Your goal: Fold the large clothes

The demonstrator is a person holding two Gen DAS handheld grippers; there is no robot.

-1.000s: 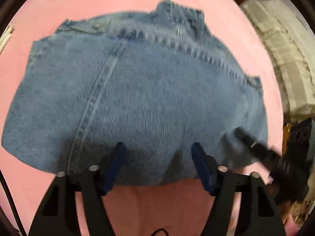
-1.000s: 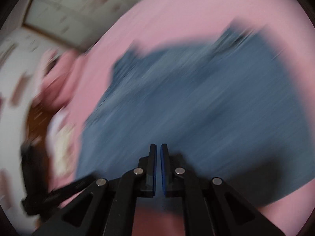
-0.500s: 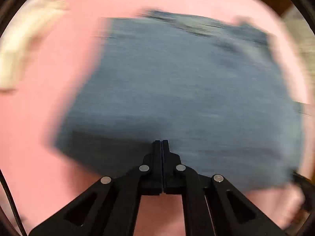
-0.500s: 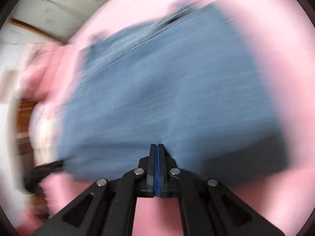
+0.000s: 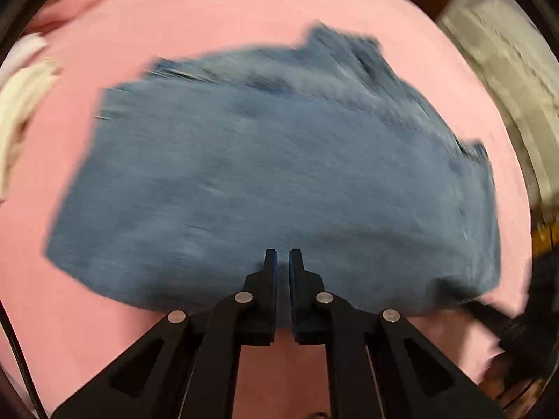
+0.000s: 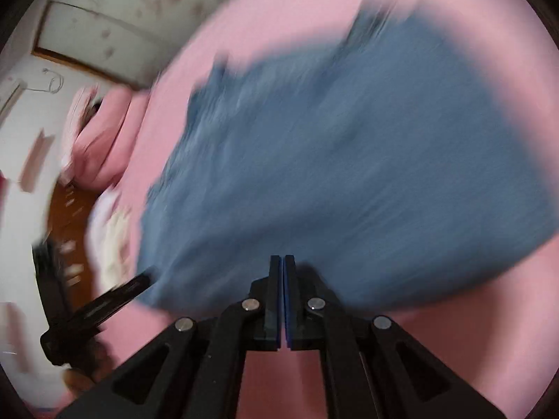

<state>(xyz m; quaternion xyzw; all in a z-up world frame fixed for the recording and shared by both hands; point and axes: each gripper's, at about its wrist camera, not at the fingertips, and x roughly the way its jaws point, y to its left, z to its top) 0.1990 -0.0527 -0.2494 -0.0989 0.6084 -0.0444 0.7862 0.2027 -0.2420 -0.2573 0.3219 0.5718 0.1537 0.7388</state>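
Folded blue jeans [image 5: 272, 174] lie on a pink bedsheet [image 5: 209, 17]; both views are motion-blurred. My left gripper [image 5: 283, 256] hovers over the near edge of the jeans, its fingers nearly together with a narrow gap and nothing between them. My right gripper [image 6: 283, 262] is shut and empty over the near edge of the jeans [image 6: 349, 160]. The right gripper also shows at the lower right of the left wrist view [image 5: 506, 321], and the left gripper shows at the lower left of the right wrist view [image 6: 104, 300].
A cream cloth [image 5: 21, 104] lies at the left on the pink sheet. A pale quilted cover [image 5: 506, 70] is at the right. Pink pillows [image 6: 101, 139], a wooden floor [image 6: 66, 216] and a white wall [image 6: 21, 122] are to the left.
The left gripper closed from wide open, then parted slightly. Both grippers swung over the jeans, which stayed flat on the sheet. The right gripper stayed shut.
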